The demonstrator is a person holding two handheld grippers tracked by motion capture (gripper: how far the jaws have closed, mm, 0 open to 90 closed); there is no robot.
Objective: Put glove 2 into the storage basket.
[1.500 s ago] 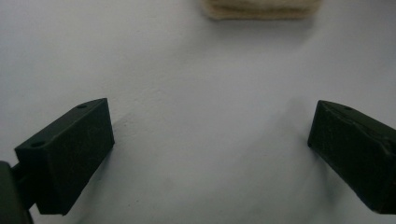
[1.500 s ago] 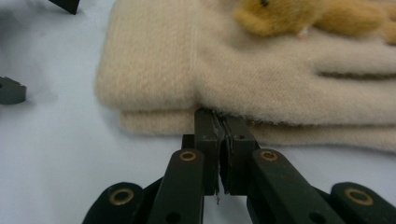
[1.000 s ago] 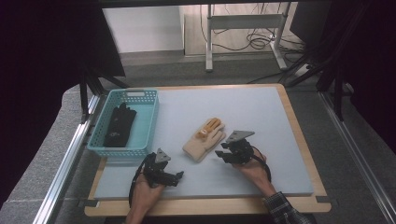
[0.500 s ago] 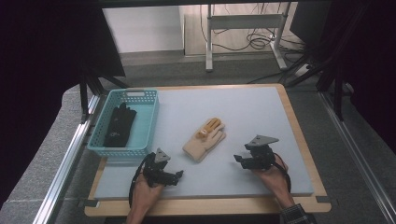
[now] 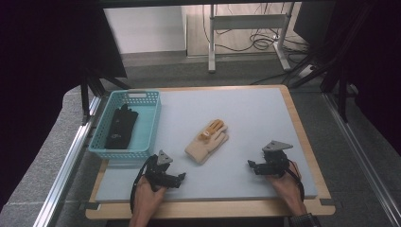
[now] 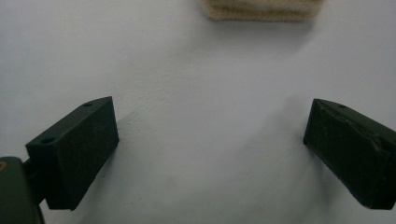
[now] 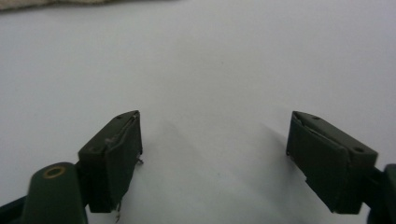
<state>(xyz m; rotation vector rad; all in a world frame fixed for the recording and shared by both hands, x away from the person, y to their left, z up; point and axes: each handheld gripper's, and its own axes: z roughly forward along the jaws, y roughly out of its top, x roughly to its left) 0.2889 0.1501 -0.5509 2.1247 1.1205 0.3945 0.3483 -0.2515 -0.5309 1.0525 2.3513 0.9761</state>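
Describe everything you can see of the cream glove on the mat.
The cream glove looks knitted, with orange-yellow grip patches on the palm and fingers. It lies flat and diagonal on the grey mat, fingers pointing up-right away from the person, cuff toward the near edge. Nothing touches it; it sits right of the basket, with both claws nearer the table's front edge.
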